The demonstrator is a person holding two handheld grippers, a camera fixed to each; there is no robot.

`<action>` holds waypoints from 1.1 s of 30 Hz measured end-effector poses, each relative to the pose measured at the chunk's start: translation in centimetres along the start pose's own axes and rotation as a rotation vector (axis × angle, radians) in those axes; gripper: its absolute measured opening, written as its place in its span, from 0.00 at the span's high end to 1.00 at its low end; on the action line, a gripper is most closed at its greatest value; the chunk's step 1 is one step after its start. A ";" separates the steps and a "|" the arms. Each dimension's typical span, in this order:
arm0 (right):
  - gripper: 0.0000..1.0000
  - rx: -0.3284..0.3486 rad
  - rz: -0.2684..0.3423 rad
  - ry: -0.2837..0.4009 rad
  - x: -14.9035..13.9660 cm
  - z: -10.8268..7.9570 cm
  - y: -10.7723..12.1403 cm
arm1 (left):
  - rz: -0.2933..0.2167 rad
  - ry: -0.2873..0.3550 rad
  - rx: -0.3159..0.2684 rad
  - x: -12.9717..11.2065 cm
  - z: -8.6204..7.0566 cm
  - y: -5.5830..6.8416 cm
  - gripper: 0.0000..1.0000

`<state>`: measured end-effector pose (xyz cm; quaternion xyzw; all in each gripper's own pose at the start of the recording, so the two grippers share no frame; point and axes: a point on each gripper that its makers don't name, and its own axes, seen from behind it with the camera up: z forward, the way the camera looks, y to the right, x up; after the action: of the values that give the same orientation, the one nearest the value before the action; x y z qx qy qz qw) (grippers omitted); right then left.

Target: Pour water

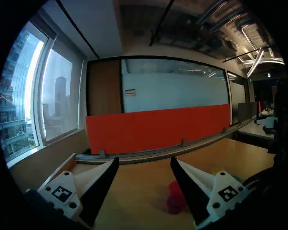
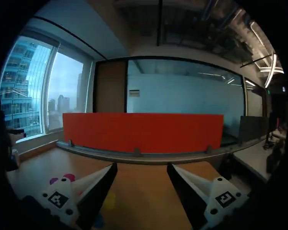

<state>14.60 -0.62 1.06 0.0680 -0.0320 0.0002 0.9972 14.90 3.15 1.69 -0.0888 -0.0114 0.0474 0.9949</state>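
My left gripper [image 1: 144, 160] is open above a wooden table [image 1: 144, 191], with nothing between its fingers. A red and magenta object [image 1: 175, 197] sits low on the table, partly hidden by the right finger [image 1: 197, 188]. A yellow object [image 1: 217, 169] peeks out past that finger. My right gripper [image 2: 142, 165] is open too and holds nothing. In the right gripper view, magenta and purple objects [image 2: 64, 178] lie by the left finger [image 2: 86, 188], a yellow one [image 2: 110, 199] lies on the table between the fingers, and a blue one [image 2: 99, 220] sits at the bottom. All of them are too blurred to tell their shapes.
An orange partition [image 1: 159, 128] on a metal rail bounds the far edge of the table. Large windows [image 1: 36, 103] stand to the left and a glass wall is behind. A second desk [image 2: 255, 157] lies to the right. A dark shape [image 2: 2, 145] stands at the left edge.
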 end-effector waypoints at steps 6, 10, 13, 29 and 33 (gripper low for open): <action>0.00 0.091 0.011 -0.013 0.1 -0.2 -1.6 | 0.001 -0.011 -0.102 0.5 0.2 2.3 0.01; 0.00 0.155 0.016 -0.008 0.7 -0.5 -2.6 | 0.000 -0.006 -0.164 1.1 0.2 3.7 0.00; 0.00 0.207 0.014 -0.004 1.1 -0.8 -3.4 | -0.004 -0.005 -0.212 1.4 0.2 4.7 0.00; 0.00 0.426 -0.017 -0.001 2.3 -2.8 -7.7 | -0.019 0.002 -0.395 2.4 -0.2 8.9 0.00; 0.00 0.442 -0.037 -0.015 2.1 -2.9 -7.9 | -0.017 -0.004 -0.422 2.1 -0.4 9.4 0.00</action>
<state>16.88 -8.04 -2.79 0.2857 -0.0372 -0.0117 0.9575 16.17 12.56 -0.31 -0.2952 -0.0238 0.0360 0.9545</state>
